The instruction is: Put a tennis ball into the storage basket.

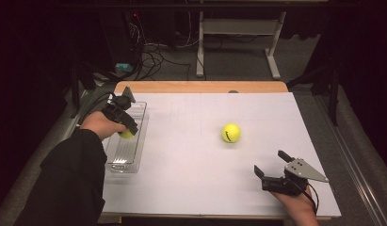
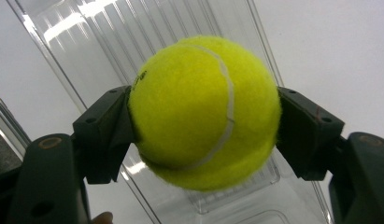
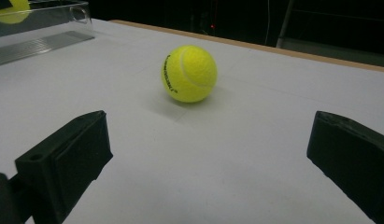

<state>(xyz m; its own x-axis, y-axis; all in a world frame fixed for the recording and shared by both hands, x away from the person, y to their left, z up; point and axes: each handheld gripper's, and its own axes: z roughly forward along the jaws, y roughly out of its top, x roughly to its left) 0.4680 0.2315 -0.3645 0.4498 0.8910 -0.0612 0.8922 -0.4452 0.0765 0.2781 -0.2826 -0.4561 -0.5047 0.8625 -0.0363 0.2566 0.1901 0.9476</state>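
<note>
Clamping a yellow tennis ball (image 2: pixel 203 112) squarely between its two black jaws, the left gripper (image 1: pixel 121 116) hangs over the clear plastic tray (image 1: pixel 137 153) at the left edge of the white table (image 1: pixel 191 179); in the left gripper view the jaw pads press into the felt on either side, and the ribbed floor of the tray lies below the ball (whether the ball touches that floor cannot be told). From above, a sliver of yellow peeks out under the person's left hand (image 1: pixel 101 125), inside the tray's outline. A second tennis ball (image 1: pixel 231 133) sits free on the table, right of centre and well apart from the tray. The right gripper (image 1: pixel 273 170) rests low near the table's front right corner, its jaws spread wide and holding nothing; in the right gripper view they frame the loose ball (image 3: pixel 188 73), which lies ahead of them with bare table between, black lettering on its left side. Beyond the table's wooden far edge, cables trail across a dark floor.
</note>
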